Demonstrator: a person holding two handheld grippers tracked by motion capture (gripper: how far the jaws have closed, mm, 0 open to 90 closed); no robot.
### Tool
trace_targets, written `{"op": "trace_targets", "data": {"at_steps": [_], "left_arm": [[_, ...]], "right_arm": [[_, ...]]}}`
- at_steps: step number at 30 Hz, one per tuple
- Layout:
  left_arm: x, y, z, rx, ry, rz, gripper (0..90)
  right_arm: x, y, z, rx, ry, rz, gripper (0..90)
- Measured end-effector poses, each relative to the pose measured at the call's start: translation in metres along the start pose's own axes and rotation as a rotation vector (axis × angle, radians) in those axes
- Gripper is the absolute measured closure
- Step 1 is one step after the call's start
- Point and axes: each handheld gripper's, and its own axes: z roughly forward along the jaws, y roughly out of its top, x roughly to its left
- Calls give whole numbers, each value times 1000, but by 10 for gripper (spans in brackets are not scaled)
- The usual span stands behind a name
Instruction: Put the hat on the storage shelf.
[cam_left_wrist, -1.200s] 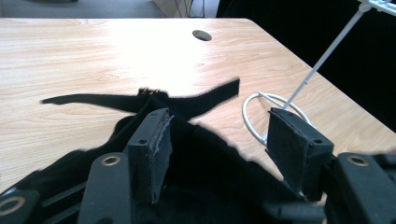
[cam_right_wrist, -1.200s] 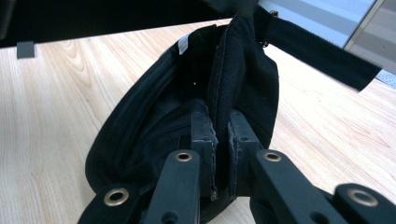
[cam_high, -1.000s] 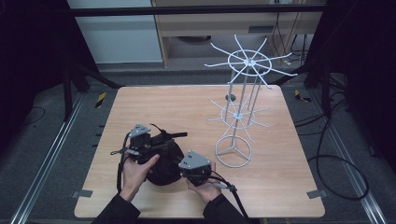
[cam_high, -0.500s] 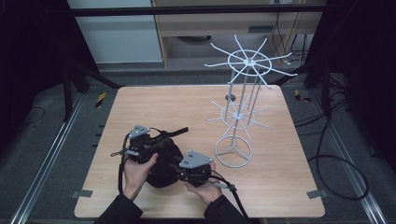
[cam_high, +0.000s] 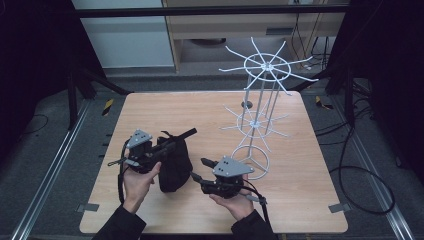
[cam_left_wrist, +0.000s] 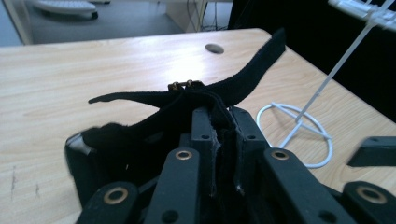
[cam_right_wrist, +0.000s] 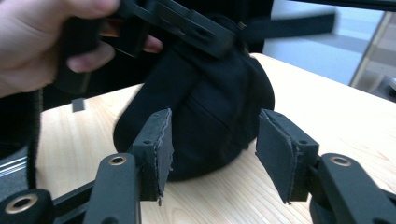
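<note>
A light wooden desk (cam_high: 310, 165) stands on grey floor (cam_high: 45, 150) in a dim room; a pale cabinet (cam_high: 125, 35) stands far left, cables (cam_high: 360, 150) trail right.

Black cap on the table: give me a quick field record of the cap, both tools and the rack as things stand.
cap: black cap with a strap, near edge of the wooden table
left tool: left tool shut on the cap's strap
right tool: right tool open, jaws just been opening, pads apart from the cap, nothing between them
rack: white wire rack upright, to the right of the cap, nothing hanging on it
</note>
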Motion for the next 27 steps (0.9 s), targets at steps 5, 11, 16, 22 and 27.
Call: {"op": "trace_targets", "data": {"at_steps": [5,11,16,22,27], "left_arm": [[-4,4,-13,-39,-40,23,813],[-13,10,-18,-65,-75,56,813],[-20,10,-15,-60,-117,55,813],[-24,8,-10,-56,-147,62,813],[-22,8,-13,-65,-159,53,812]], "right_arm": [[-4,-11,6,32,-22,17,443],[-2,-19,14,50,-4,34,439],[1,-17,20,38,22,32,477],[-2,-19,24,80,56,52,878],[-4,-18,19,71,58,51,900]]}}
